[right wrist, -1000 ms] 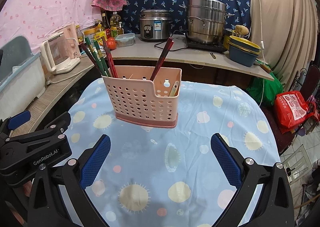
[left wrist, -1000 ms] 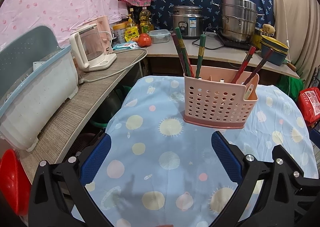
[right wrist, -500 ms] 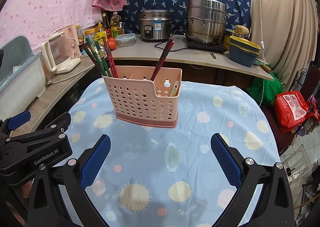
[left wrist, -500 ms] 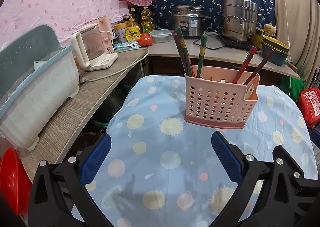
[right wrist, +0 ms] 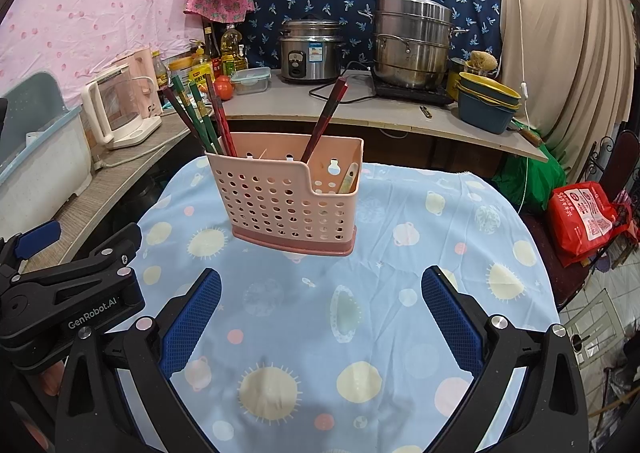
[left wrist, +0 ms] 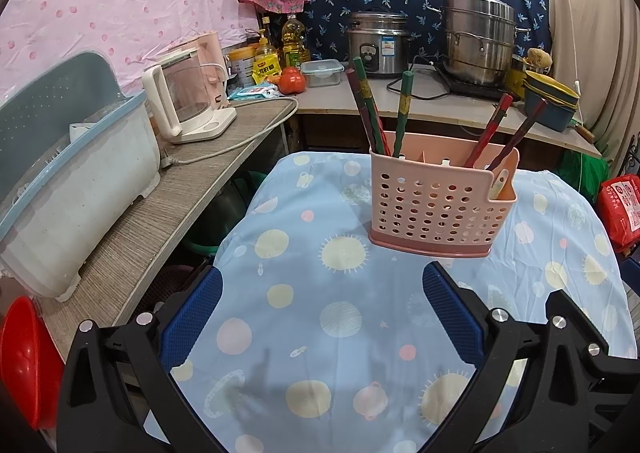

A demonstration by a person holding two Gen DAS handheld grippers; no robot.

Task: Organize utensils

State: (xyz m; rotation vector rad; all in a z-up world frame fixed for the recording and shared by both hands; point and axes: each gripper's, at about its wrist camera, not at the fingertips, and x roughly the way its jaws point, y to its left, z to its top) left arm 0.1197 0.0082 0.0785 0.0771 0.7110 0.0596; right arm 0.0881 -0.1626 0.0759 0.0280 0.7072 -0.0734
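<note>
Chopsticks [left wrist: 370, 109] upright in pink caddy [left wrist: 432, 209]; left tongs [left wrist: 322, 303], right tongs [right wrist: 320, 303] wide, empty.

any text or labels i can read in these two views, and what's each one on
"GenRobot.AI": on the body of the left claw, seen in the right wrist view.
Red bag: white print, too blurred to read.
Rice cooker: blue label, too small to read.
Yellow packet: characters, not legible.
</note>
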